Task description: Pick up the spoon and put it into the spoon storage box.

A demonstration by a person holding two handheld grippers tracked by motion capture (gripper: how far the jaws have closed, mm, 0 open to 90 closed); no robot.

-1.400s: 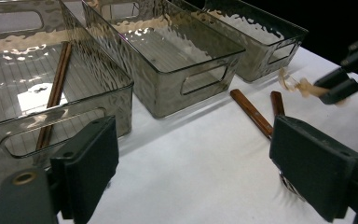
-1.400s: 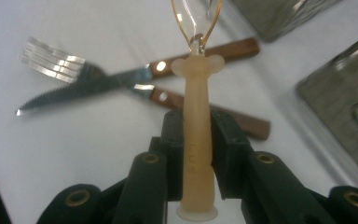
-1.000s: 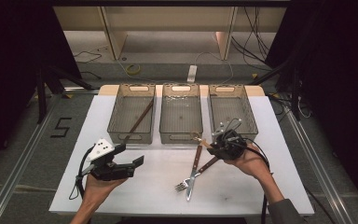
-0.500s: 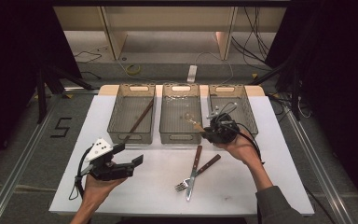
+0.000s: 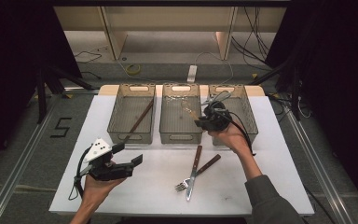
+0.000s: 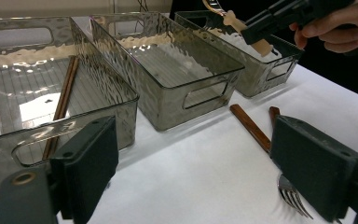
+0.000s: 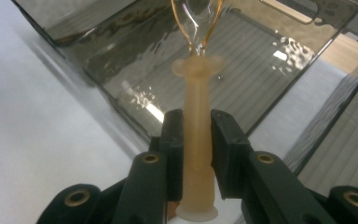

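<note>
Your right tool (image 7: pixel 196 140) clenched the spoon (image 7: pixel 198 116) handle; you needed it level over the middle bin (image 5: pixel 181 135).

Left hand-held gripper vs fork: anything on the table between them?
Nothing. In the high view, bare white table separates the left hand-held gripper from the fork. The knife lies crossed with the fork, not nearer the hand-held gripper.

High view looks down; gripper views close on bins (image 5: pixel 180 114).
</note>
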